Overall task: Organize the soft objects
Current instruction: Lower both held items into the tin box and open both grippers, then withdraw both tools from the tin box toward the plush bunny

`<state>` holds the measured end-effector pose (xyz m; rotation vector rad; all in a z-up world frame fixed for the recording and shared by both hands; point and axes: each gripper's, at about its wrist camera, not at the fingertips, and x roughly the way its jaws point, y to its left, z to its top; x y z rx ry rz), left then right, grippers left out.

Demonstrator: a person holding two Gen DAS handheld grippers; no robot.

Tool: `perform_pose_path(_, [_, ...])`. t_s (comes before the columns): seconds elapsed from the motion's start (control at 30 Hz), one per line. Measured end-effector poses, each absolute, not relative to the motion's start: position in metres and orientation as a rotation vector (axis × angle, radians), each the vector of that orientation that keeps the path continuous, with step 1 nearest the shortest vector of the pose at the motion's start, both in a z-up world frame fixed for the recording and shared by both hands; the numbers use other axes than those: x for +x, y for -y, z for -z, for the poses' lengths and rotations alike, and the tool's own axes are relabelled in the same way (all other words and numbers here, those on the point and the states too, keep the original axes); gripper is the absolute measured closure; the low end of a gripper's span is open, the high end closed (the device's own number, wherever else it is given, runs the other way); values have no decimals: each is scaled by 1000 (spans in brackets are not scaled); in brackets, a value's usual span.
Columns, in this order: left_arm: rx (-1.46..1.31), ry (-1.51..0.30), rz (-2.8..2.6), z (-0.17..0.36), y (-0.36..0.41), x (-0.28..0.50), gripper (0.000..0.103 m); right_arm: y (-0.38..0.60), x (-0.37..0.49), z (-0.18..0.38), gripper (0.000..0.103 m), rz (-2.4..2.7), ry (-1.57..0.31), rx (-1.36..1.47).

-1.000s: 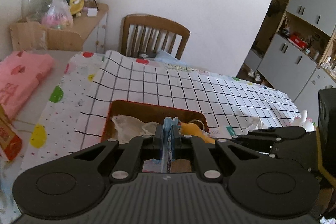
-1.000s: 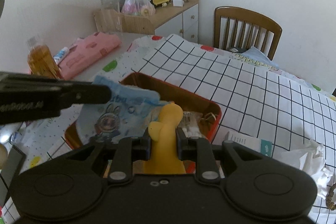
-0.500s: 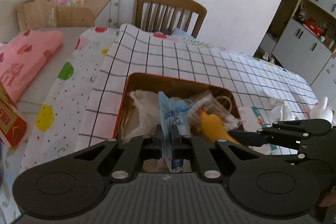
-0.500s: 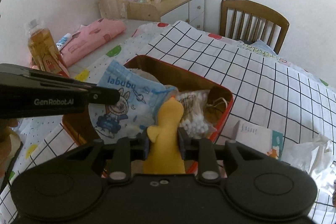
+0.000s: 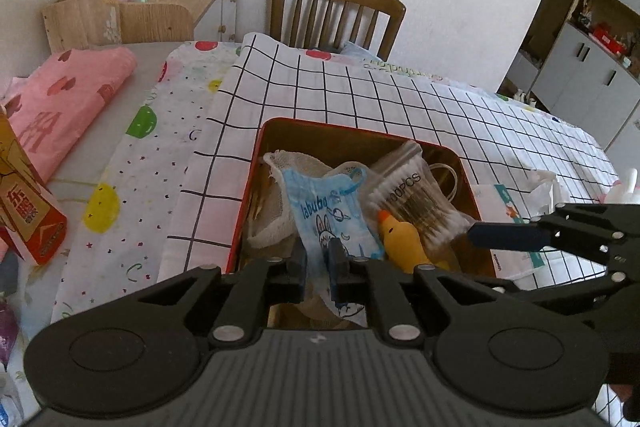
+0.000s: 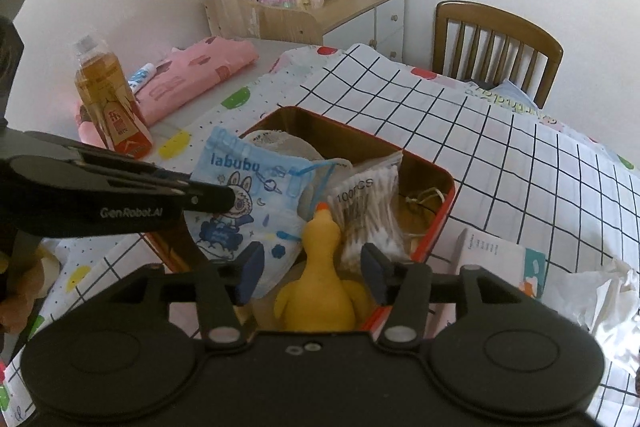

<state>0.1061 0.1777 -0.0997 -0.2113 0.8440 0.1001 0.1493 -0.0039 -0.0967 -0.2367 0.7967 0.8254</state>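
A red tin box point(image 5: 352, 130) point(image 6: 436, 169) sits on the checked cloth. In it lie a mesh pouch point(image 5: 276, 203), a bag of cotton swabs point(image 5: 416, 195) point(image 6: 368, 211) and a yellow rubber duck point(image 5: 402, 239) point(image 6: 320, 279). My left gripper point(image 5: 318, 261) is shut on a blue "labubu" packet point(image 5: 330, 211) point(image 6: 252, 203) and holds it over the box. My right gripper point(image 6: 312, 273) is open, its fingers either side of the duck and apart from it; it shows in the left wrist view point(image 5: 504, 235).
A pink folded cloth point(image 5: 60, 103) and an orange drink bottle point(image 6: 110, 95) lie left of the box. A small carton point(image 6: 496, 259) and crumpled white tissue point(image 6: 592, 299) lie to its right. A wooden chair point(image 5: 336, 15) stands behind the table.
My right gripper has opened and let go of the duck, which now rests in the box. My left gripper has lowered the blue packet toward the box.
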Motion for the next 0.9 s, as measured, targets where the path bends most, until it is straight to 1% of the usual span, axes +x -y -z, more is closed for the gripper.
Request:
perform_pose_path(0.03, [-209,-846,-105,99,-177,105,91,5,149,95,48,-827,-795,-232])
perform_pose_path(0.07, [-208,-847,-106,99,-178,104,86,6,148,93,47,-830,-793,-227])
perform_pose_path(0.1, [-207,-847,-105,99,-178,103,76,8,147,91,47,-831,-791,-223])
perform_pose_path(0.13, [-206,-845,-106,98,-178,102,69,10,146,89,47,-831,-789,-219])
perform_pose_path(0.17, [-203,-842,-108,97,-177,100,48,13,146,87,46,-832,-787,-213])
perform_pose_path(0.2, [-200,-837,-109,97,-177,99,31,15,145,86,46,-834,-786,-207])
perform_pose_path(0.4, [-173,-800,-110,82,-172,87,30,32,139,70,46,-832,-773,-161])
perform_pose_path(0.5, [-149,-780,-104,70,-165,80,30,45,133,57,44,-839,-753,-139])
perform_pose_path(0.63, [-134,-752,-92,55,-154,70,30,62,124,40,42,-835,-720,-119])
perform_pose_path(0.7, [-131,-734,-84,48,-149,66,30,72,120,33,39,-828,-702,-110])
perform_pose_path(0.77, [-130,-718,-77,41,-144,62,30,81,116,28,37,-819,-689,-104])
perform_pose_path(0.87, [-130,-700,-63,31,-135,57,23,94,111,21,34,-799,-670,-88])
perform_pose_path(0.9, [-128,-691,-57,27,-131,55,23,100,109,20,33,-794,-666,-79])
